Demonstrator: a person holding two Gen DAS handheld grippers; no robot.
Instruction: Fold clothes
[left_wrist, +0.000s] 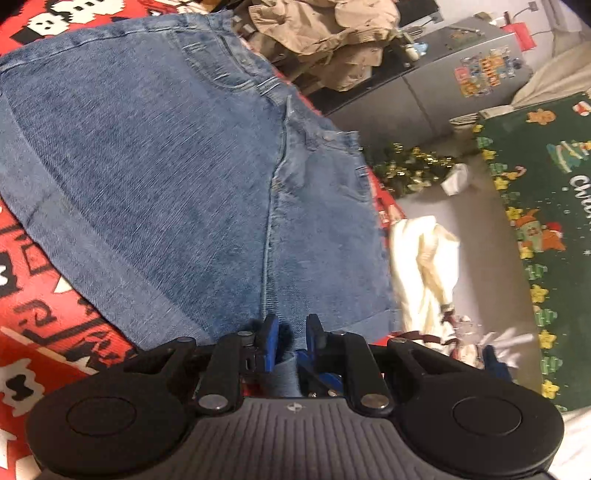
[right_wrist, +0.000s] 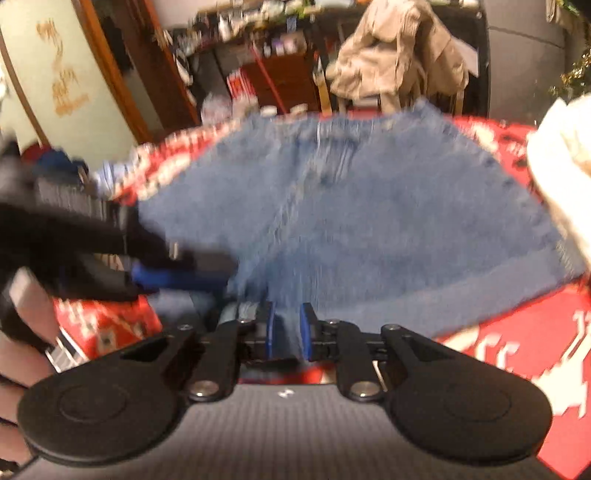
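A: What are the tongs doing?

B: The left gripper (left_wrist: 291, 341) and the right gripper (right_wrist: 287, 334) each pinch a fold of the denim shorts (left_wrist: 155, 155) at the near hem.

A: And beyond them?

B: The shorts spread away from the jaws across the red patterned blanket (left_wrist: 40, 306), waistband farthest.

A: How will they handle?

B: Thick, heavyish, soft but not slippery, I'd judge; hem corners give the surest hold.
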